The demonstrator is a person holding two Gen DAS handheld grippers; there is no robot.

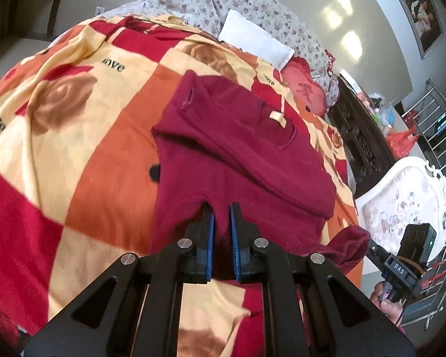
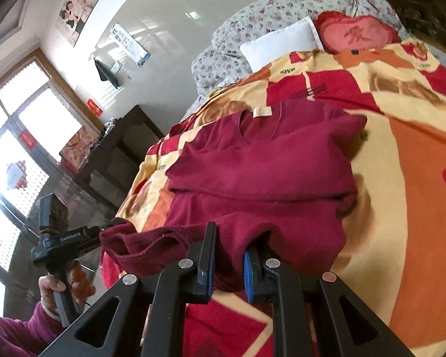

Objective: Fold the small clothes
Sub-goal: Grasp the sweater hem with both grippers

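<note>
Both tongs are clamped on the hem of the maroon sweater (image 1: 246, 154): left tongs (image 1: 221, 226) pinching one bottom corner, right tongs (image 2: 230, 255) the other. It looks like the bottom-to-collar fold. The soft, fuzzy knit lies ahead of the tongs on the bed's plush checked blanket (image 1: 74, 136), sleeves already folded in. Next: carry the hem forward evenly.
</note>
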